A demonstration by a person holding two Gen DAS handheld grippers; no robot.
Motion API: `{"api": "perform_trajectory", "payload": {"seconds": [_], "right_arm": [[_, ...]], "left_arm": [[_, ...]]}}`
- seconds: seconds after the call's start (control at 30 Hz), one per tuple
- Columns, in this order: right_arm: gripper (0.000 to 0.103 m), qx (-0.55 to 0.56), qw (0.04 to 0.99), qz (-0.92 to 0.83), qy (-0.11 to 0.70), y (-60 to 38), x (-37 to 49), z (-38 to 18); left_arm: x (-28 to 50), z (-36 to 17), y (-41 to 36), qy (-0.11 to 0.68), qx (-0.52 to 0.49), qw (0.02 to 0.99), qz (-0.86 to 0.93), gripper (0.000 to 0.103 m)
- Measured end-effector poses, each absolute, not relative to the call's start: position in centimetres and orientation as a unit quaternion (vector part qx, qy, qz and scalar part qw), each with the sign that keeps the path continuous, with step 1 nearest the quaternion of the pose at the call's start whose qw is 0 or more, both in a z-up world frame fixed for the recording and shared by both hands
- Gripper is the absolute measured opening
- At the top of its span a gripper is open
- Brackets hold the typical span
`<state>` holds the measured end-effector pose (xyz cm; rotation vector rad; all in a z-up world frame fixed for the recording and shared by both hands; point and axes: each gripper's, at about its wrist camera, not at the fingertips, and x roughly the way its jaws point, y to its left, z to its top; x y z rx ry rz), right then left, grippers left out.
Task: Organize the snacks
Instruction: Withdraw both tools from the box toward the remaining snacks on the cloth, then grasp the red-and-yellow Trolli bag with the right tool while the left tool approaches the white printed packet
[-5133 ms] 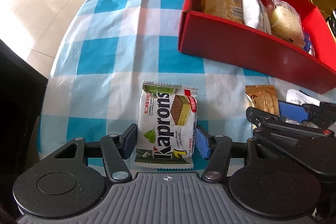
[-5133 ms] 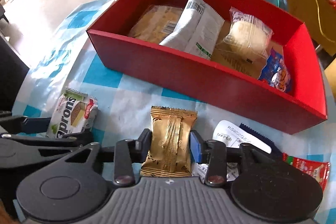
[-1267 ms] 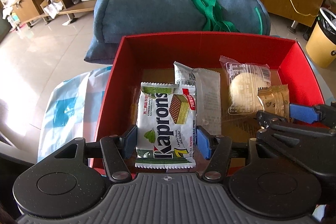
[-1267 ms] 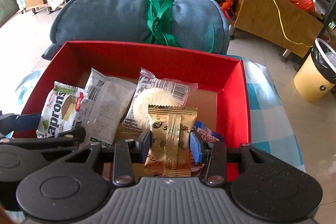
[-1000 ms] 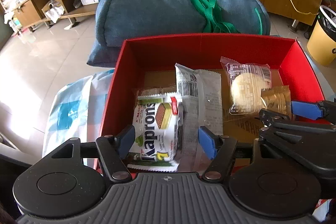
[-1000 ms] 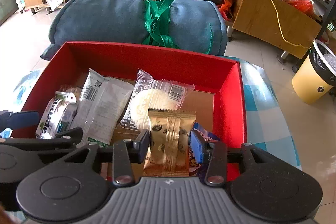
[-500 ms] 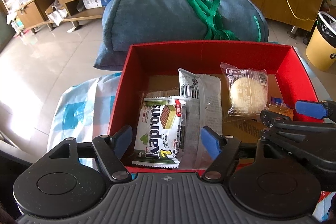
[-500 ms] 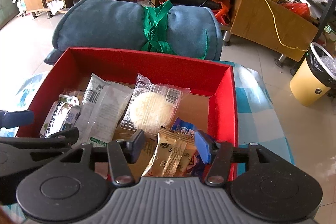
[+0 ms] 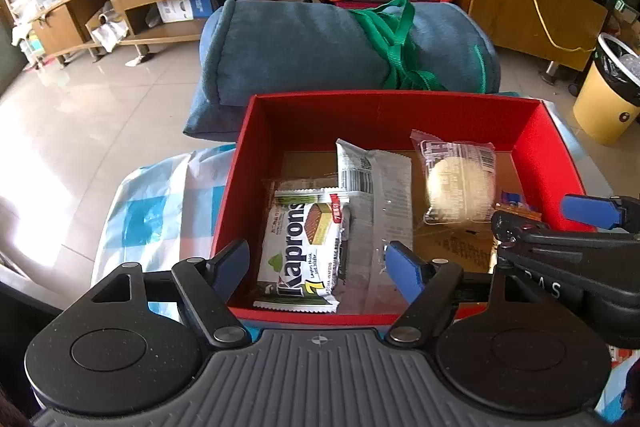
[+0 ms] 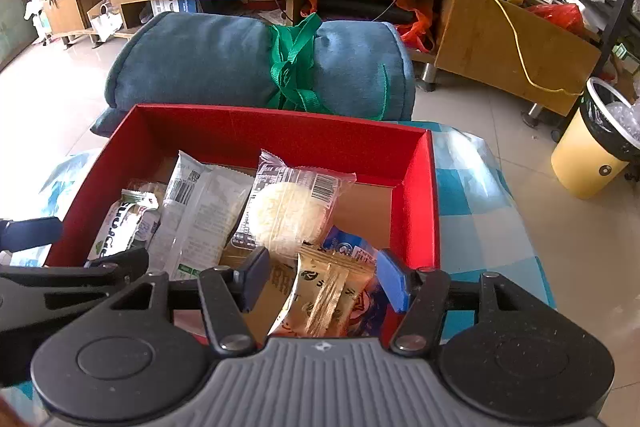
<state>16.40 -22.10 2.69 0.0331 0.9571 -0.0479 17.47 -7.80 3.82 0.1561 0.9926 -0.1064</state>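
Note:
The red box (image 9: 384,111) (image 10: 416,187) holds several snacks. The white Kaprons wafer pack (image 9: 306,251) lies in its near left part; it also shows in the right wrist view (image 10: 124,227). My left gripper (image 9: 318,263) is open above it, touching nothing. The gold packet (image 10: 326,297) lies tilted in the box's near right part. My right gripper (image 10: 324,279) is open around it, apart from it. A grey-white pack (image 9: 380,199) and a clear-wrapped round cake (image 9: 458,183) (image 10: 290,211) lie in the middle.
The box stands on a blue and white checked cloth (image 9: 160,203) (image 10: 476,211). A rolled blue cushion with a green strap (image 9: 340,47) lies behind the box. A yellow bin (image 10: 600,155) stands on the floor at the right.
Both grippers opened and let their packets drop into the red box. Both have since drawn back and up a little.

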Motion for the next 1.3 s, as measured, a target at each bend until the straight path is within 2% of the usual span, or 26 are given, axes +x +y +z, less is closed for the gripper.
{"api": "perform_trajectory", "payload": {"seconds": [0.57, 0.9, 1.3], "right_arm": [[0.056, 0.013, 0.879, -0.044, 0.475, -23.5, 10.9, 3.3], [0.055, 0.013, 0.853, -0.074, 0.516, -25.2, 5.8, 1.7], [0.055, 0.014, 0.838, -0.066, 0.541, -27.4, 3.9, 0.7]], "left_arm": [[13.1, 4.2, -8.5, 0.489, 0.07, 0.862, -0.118, 0.085], [10.2, 1.5, -10.4, 0.53, 0.079, 0.826, -0.174, 0.085], [11.2, -1.7, -11.8, 0.573, 0.059, 0.795, -0.188, 0.085]]}}
